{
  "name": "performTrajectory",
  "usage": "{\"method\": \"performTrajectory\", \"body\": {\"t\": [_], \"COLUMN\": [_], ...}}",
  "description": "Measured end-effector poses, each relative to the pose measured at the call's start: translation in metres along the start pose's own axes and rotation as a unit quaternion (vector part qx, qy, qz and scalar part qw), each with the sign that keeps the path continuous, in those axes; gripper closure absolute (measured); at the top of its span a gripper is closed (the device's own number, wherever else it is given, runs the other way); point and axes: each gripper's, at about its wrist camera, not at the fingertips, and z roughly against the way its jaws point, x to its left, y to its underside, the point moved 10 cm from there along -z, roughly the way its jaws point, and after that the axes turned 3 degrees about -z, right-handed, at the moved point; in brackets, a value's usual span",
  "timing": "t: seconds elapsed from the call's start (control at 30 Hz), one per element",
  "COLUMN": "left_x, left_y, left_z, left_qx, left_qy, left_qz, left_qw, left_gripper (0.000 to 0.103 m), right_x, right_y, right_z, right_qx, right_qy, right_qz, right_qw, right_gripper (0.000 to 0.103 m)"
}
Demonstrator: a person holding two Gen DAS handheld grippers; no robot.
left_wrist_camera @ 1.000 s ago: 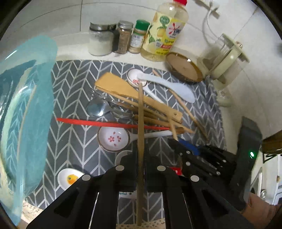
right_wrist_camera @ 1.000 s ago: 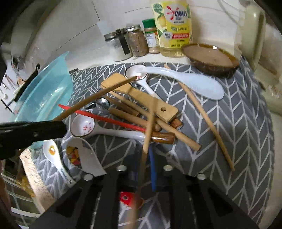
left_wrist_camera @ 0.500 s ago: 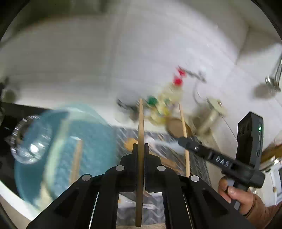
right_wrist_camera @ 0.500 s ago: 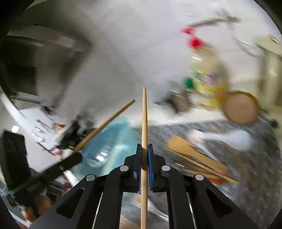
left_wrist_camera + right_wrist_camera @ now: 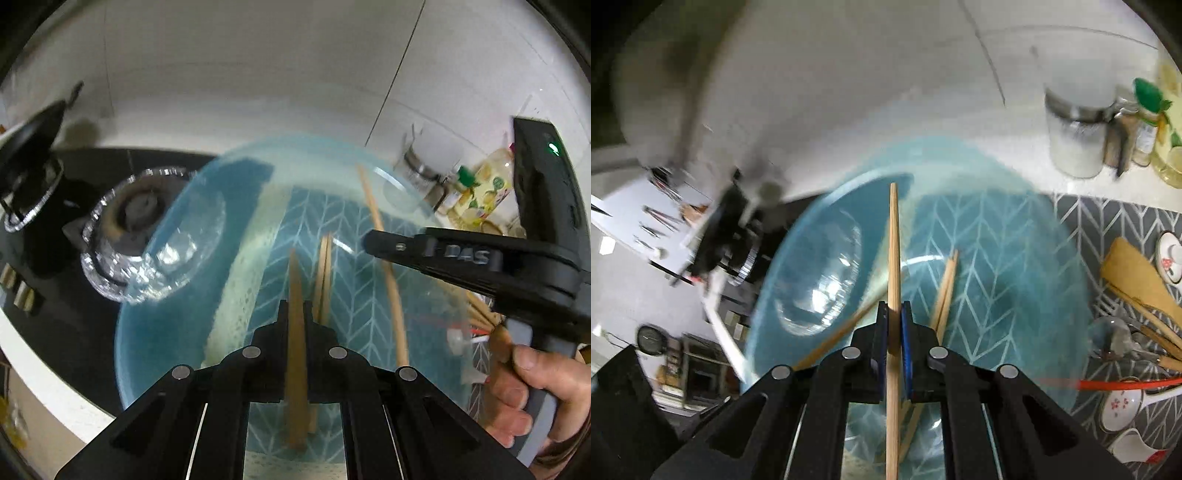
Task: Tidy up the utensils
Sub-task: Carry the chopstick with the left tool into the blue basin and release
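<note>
My left gripper (image 5: 296,314) is shut on a wooden chopstick (image 5: 296,354) and holds it over a clear blue plastic bowl (image 5: 184,314). My right gripper (image 5: 894,314) is shut on another wooden chopstick (image 5: 894,258) over the same bowl (image 5: 1034,258). In the left wrist view the right gripper (image 5: 373,242) comes in from the right with its chopstick (image 5: 388,273) slanting down into the bowl. A pair of chopsticks (image 5: 323,273) lies inside the bowl, also in the right wrist view (image 5: 945,291).
A gas stove burner (image 5: 122,221) sits left of the bowl. Spice jars (image 5: 1075,136) and an oil bottle (image 5: 484,188) stand at the wall. A wooden spatula (image 5: 1137,280), red chopstick (image 5: 1126,384) and ceramic spoons (image 5: 1119,406) lie on the grey chevron mat (image 5: 1108,218).
Both grippers lifted their chopsticks off the utensil pile and swung left, and now hold them tilted down over the blue bowl.
</note>
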Motion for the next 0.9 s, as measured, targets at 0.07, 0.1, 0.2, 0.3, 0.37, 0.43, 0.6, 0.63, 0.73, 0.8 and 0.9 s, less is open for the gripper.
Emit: {"method": "performTrajectory", "body": {"t": [0.07,0.1,0.2,0.3,0.37,0.43,0.6,0.63,0.73,0.8,0.9], "left_x": [0.000,0.003,0.002,0.002,0.000,-0.006,-0.074,-0.090,-0.144,-0.173,-0.206], "left_y": [0.005,0.007,0.014,0.017,0.017,0.014,-0.017,-0.020,-0.011,0.007,0.039], "left_z": [-0.009,-0.010,-0.013,-0.007,0.002,0.018,0.082,0.090,0.092,0.075,0.037], "left_qx": [0.011,0.014,0.027,0.026,0.025,0.018,-0.061,-0.074,-0.078,-0.050,0.007], "left_qy": [0.005,0.006,-0.002,-0.011,-0.019,-0.011,0.030,0.040,0.076,0.086,0.089], "left_qz": [0.003,0.003,0.003,-0.002,-0.008,-0.005,-0.062,-0.074,-0.106,-0.119,-0.121], "left_qw": [0.9999,0.9999,0.9996,0.9996,0.9995,0.9998,0.9958,0.9937,0.9884,0.9879,0.9886], "left_gripper": [0.096,0.096,0.082,0.056,0.055,0.055,0.037,0.030,0.029,0.029,0.029], "right_x": [-0.006,-0.012,-0.019,-0.016,-0.014,-0.006,-0.014,-0.021,-0.072,-0.126,-0.200], "right_y": [0.007,0.010,0.019,0.012,-0.001,-0.018,-0.058,-0.062,-0.064,-0.053,-0.034], "right_z": [-0.010,-0.017,-0.032,-0.025,-0.006,0.028,0.149,0.166,0.211,0.220,0.199], "right_qx": [0.011,0.025,0.066,0.056,0.033,-0.001,-0.147,-0.167,-0.216,-0.220,-0.171], "right_qy": [0.021,0.037,0.056,0.059,0.051,0.007,-0.042,-0.038,0.019,0.052,0.096], "right_qz": [-0.006,-0.011,-0.007,0.005,0.013,0.017,0.085,0.096,0.119,0.121,0.102], "right_qw": [1.000,0.999,0.996,0.997,0.998,1.000,0.985,0.980,0.969,0.967,0.975], "right_gripper": [0.095,0.095,0.094,0.094,0.094,0.094,0.092,0.084,0.044,0.043,0.043]}}
